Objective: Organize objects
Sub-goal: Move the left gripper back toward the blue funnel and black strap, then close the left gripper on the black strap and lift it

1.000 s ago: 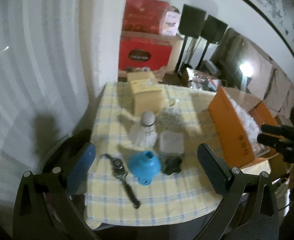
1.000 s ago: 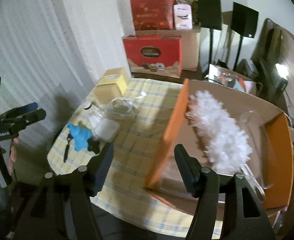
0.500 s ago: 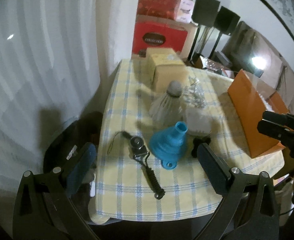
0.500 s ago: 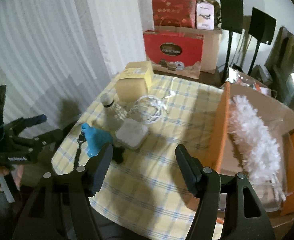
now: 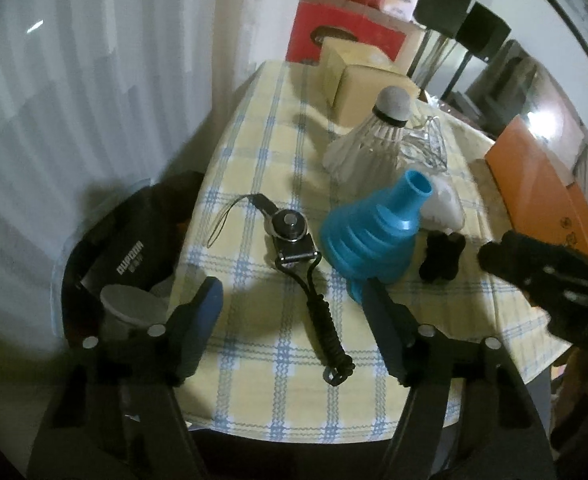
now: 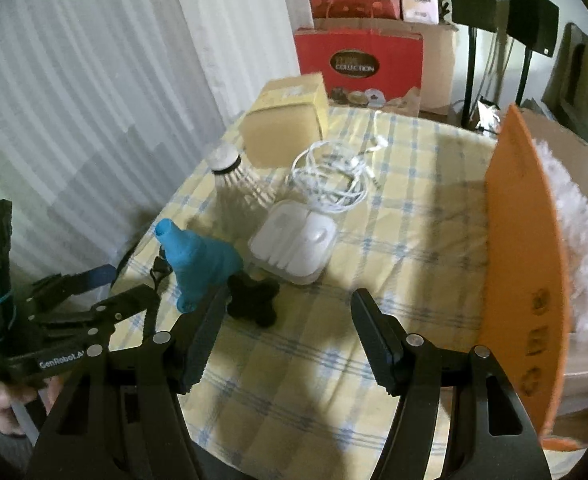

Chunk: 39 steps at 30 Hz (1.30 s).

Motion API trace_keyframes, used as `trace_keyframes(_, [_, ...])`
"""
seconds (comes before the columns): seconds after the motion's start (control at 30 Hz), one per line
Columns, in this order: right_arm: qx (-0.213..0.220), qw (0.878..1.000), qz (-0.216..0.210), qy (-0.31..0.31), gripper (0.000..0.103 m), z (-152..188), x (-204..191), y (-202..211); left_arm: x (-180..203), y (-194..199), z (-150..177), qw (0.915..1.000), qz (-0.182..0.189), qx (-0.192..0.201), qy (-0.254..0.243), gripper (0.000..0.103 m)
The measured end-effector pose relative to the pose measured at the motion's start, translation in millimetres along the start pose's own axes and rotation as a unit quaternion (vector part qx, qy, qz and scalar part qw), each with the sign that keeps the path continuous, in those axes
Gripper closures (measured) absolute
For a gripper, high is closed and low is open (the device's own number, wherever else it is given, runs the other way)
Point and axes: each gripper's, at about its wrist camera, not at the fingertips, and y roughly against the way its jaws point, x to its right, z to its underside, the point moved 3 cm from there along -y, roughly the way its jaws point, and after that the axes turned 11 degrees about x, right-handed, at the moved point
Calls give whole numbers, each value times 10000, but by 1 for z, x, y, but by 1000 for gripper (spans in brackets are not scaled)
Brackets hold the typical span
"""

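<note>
**Mia:** What are the two grippers doing right now?

**Ben:** They are coming in to pick things up. The left gripper (image 5: 290,308) is low over the counter (image 5: 254,404). Its jaws have just been closing a bit, but they are not clenched on anything. There is a gap, and the black strap with the little metal clip (image 5: 294,236) lies on the cloth right in that gap, just ahead of the tips.

**Mia:** So it has the strap?

**Ben:** No. The pads do not touch it. I think it is the thing the left one wants.

**Mia:** And the blue funnel (image 5: 374,232)?

**Ben:** It lies on its side, right by the left gripper's right finger, maybe touching it. I cannot tell for sure.

**Mia:** What about the other one?

**Ben:** The right gripper (image 6: 290,320) is released too, holding nothing. The small black thing (image 6: 254,296) sits just ahead of its left finger. The white case (image 6: 294,240) is a bit further ahead, and the white cord (image 6: 330,176) is past that.

**Mia:** Where do the things go?

**Ben:** I guess into the orange box (image 6: 526,260), off to the right gripper's right side. A fluffy white duster (image 6: 574,240) is in it already.

**Mia:** What comes next?

**Ben:** The left one should go down a little more, keep the strap in the middle, and squeeze without bumping the funnel.
</note>
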Motion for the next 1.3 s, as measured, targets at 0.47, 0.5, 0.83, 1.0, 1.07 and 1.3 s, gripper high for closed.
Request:
trace_keyframes(0.47, [-145, 9997, 127, 133, 45, 13, -23, -32, -1, -7, 6, 9999, -89, -33, 76, 60])
trace_keyframes(0.5, [-163, 9997, 117, 122, 47, 14, -24, -34, -2, -8, 6, 9999, -104, -28, 77, 63])
trace_keyframes(0.83, [-180, 9995, 208, 153, 67, 19, -29, -47, 2, -11, 6, 9999, -135, -9, -18, 93])
trace_keyframes(1.0, [-176, 9992, 257, 250, 67, 19, -31, -47, 0, -9, 7, 9999, 26, 6, 140, 93])
trace_keyframes(1.07, [-172, 9993, 242, 223, 67, 19, -31, -46, -1, -7, 7, 9997, 96, 21, 218, 93])
trace_keyframes(1.3, [-87, 9998, 144, 131, 67, 16, -27, -33, -1, 11, 1, 9990, 226, 195, 338, 93])
